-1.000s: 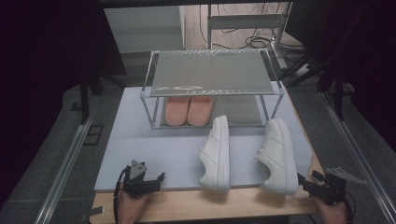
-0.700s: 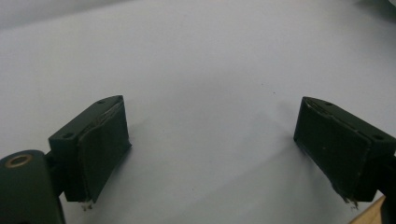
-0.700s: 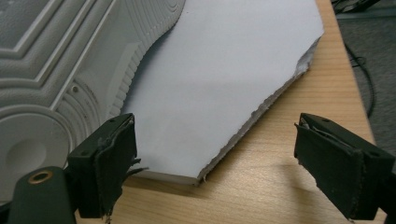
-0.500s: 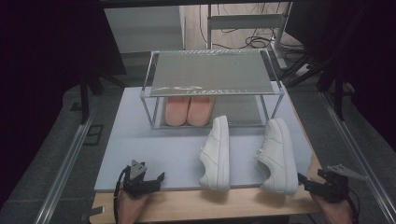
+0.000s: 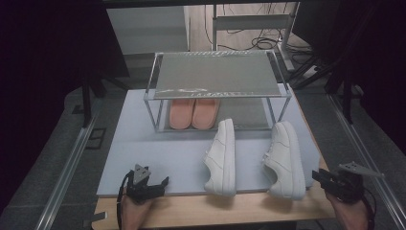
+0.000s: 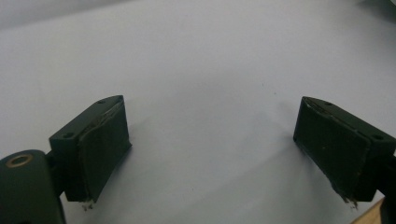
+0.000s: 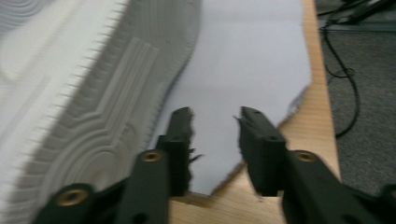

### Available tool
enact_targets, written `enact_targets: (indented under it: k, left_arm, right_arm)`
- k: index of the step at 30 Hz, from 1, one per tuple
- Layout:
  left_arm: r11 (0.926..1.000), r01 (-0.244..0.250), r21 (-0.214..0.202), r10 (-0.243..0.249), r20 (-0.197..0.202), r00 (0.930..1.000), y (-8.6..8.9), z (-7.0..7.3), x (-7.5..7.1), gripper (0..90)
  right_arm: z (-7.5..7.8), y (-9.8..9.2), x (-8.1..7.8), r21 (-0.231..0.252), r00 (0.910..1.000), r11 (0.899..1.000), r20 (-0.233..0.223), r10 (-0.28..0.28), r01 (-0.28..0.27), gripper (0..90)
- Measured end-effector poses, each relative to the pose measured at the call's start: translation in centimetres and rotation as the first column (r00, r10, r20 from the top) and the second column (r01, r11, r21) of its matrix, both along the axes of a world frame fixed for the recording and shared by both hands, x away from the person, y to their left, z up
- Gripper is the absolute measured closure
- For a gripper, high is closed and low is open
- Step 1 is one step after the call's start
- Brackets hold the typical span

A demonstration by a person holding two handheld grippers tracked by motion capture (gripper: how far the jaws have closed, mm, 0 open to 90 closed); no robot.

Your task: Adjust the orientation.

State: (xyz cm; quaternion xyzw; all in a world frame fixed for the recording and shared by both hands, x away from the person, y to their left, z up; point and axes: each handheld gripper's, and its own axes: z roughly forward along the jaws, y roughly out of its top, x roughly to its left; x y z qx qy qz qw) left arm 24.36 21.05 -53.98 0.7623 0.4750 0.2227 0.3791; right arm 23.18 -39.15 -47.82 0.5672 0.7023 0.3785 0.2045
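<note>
Beside the right white sneaker [image 5: 286, 160], lying on its side at the table's [image 5: 182, 213] near edge, my right gripper [image 7: 214, 116] has just narrowed its jaws on nothing, so no grasp yet, while my left gripper [image 6: 210, 140] gapes wide, empty.

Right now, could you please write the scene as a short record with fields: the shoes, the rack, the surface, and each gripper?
shoes: two white sneakers, left sneaker and right sneaker, both lying on their sides
rack: metal shoe rack behind them, pink slippers on its lower level
surface: pale blue mat on a wooden table
left gripper: open, nothing between the jaws, over the mat
right gripper: jaws have just been closing, a gap remains, nothing between them; beside the right sneaker's sole
</note>
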Motion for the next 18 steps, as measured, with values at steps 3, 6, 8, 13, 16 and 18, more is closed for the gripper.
enact_targets:
  k: [3, 6, 8, 13, 16, 18]
  left_arm:
    - [1.0000, -0.002, 0.001, 0.002, 0.000, 1.0000, 0.0, 0.0, 0.0, 10.1]
    - [1.0000, -0.005, 0.003, 0.005, -0.001, 1.0000, -0.1, 0.0, 0.0, 10.1]
    - [1.0000, -0.006, 0.003, 0.006, -0.001, 1.0000, -0.1, 0.0, 0.0, 10.1]
    - [1.0000, -0.006, 0.003, 0.006, -0.001, 1.0000, -0.1, 0.0, 0.0, 10.2]
    - [1.0000, -0.007, 0.003, 0.007, -0.001, 1.0000, -0.1, 0.0, 0.0, 10.2]
    - [1.0000, -0.007, 0.003, 0.007, -0.001, 1.0000, -0.1, 0.0, 0.0, 10.2]
  right_arm:
    - [0.6, 0.5, 0.2, -0.020, 0.9997, 1.000, -0.009, 0.023, -0.023, 80.9]
    - [1.4, 1.1, 0.4, -0.036, 0.9993, 0.999, -0.005, 0.037, -0.037, 88.8]
    - [2.0, 1.4, 0.6, -0.044, 0.9989, 0.998, -0.002, 0.048, -0.048, 89.2]
    - [3.4, 2.4, 1.0, -0.053, 0.9968, 0.996, 0.017, 0.078, -0.077, 89.3]
    - [4.3, 3.2, 1.4, -0.060, 0.9938, 0.993, 0.033, 0.106, -0.104, 89.3]
    - [4.6, 3.8, 1.6, -0.067, 0.9919, 0.991, 0.038, 0.121, -0.118, 89.3]
